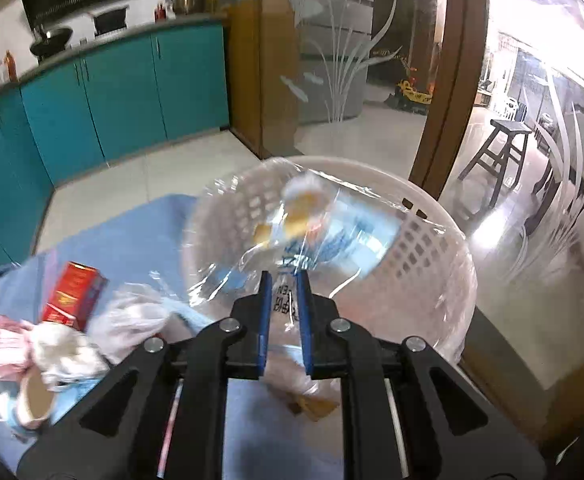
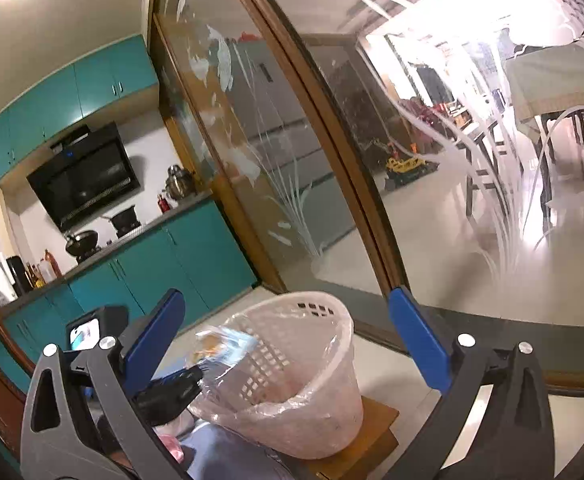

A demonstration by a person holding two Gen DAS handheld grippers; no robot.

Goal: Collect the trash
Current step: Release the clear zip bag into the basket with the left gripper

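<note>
My left gripper [image 1: 284,278] is shut on a clear plastic wrapper [image 1: 292,220] with blue print and yellow crumbs, and holds it over the rim of the white lattice bin [image 1: 424,240], which has a clear liner. In the right wrist view the left gripper [image 2: 200,374] holds the wrapper [image 2: 222,346] at the near rim of the bin [image 2: 316,344]. My right gripper [image 2: 288,328] is open and empty, raised above and behind the bin. A red box [image 1: 74,296], a crumpled clear bag [image 1: 132,320], white and pink wrappers [image 1: 0,340] and a paper cup [image 1: 32,400] lie on the blue cloth [image 1: 132,232].
The bin stands on a small wooden stool [image 2: 376,420]. A glass sliding door with a brown frame [image 1: 444,80] stands close behind it. Teal kitchen cabinets [image 1: 124,92] run along the left.
</note>
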